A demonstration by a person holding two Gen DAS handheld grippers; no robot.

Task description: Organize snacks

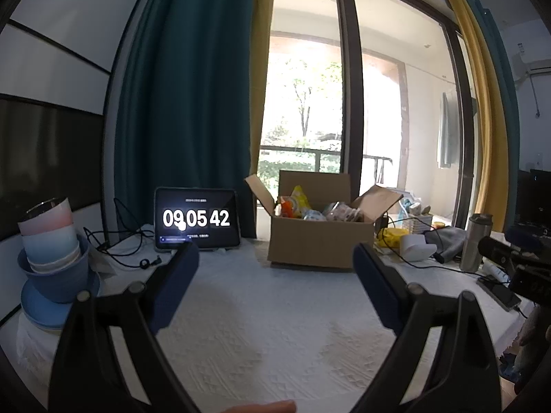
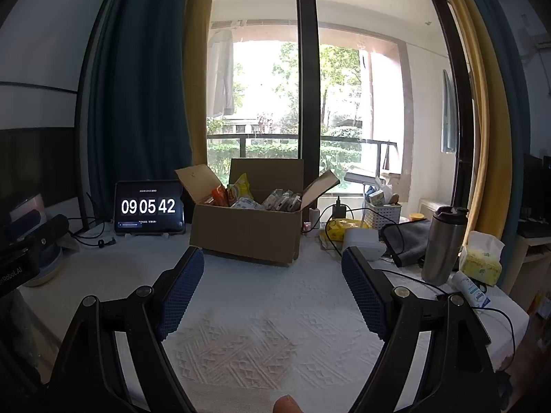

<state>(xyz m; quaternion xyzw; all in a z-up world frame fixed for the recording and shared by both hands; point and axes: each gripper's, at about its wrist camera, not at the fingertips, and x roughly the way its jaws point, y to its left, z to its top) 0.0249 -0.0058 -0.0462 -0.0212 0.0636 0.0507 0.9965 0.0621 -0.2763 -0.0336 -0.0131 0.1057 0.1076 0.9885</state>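
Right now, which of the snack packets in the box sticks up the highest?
The yellow packet, standing upright near the back left of the cardboard box. Its top pokes above the orange packet beside it, while the pale packets to its right lie low.

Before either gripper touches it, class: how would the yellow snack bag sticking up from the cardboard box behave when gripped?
The yellow snack bag looks thin and crinkled, so probably floppy and light. Its glossy film may slip between pads. Packed among neighbours in the cardboard box, it might drag them.
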